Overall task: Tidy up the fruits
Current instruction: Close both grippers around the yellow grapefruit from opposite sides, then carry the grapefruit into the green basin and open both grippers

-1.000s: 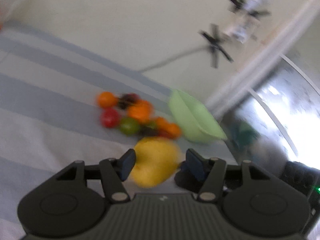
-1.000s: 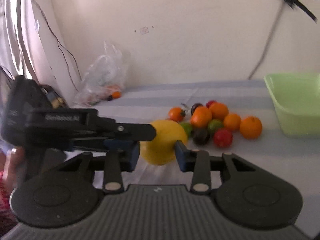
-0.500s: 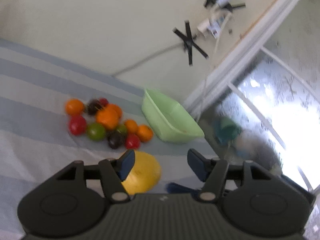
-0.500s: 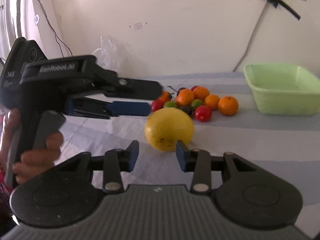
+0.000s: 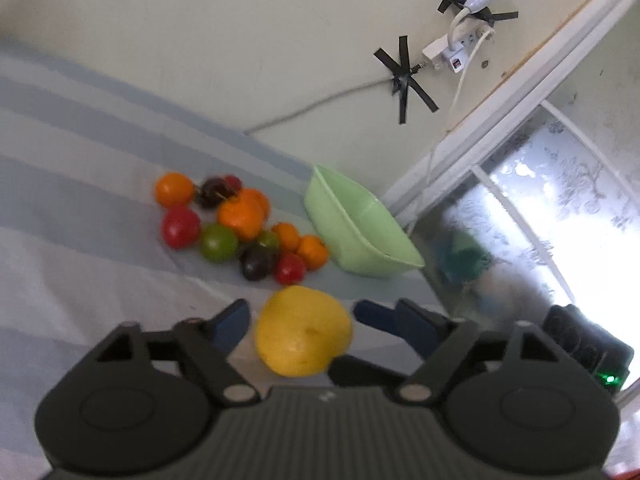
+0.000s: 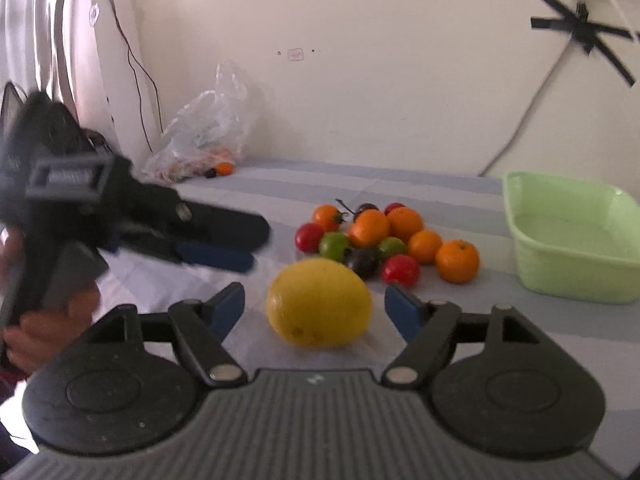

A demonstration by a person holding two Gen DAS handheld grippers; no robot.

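Fruits: one yellow lemon [image 6: 319, 303] between the wide right claw [image 6: 316, 307]; left claw [image 5: 298, 320] also wide.

Lemon [image 6: 319, 303] before the fruit pile [image 6: 374, 238] — basin [image 6: 573, 240] to its right.

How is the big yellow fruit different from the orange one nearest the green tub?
The yellow fruit is clearly larger than the orange fruit. The yellow fruit lies alone between the right gripper's open fingers; the orange fruit sits at the edge of the pile, closer to the green tub. Both rest on the striped cloth.
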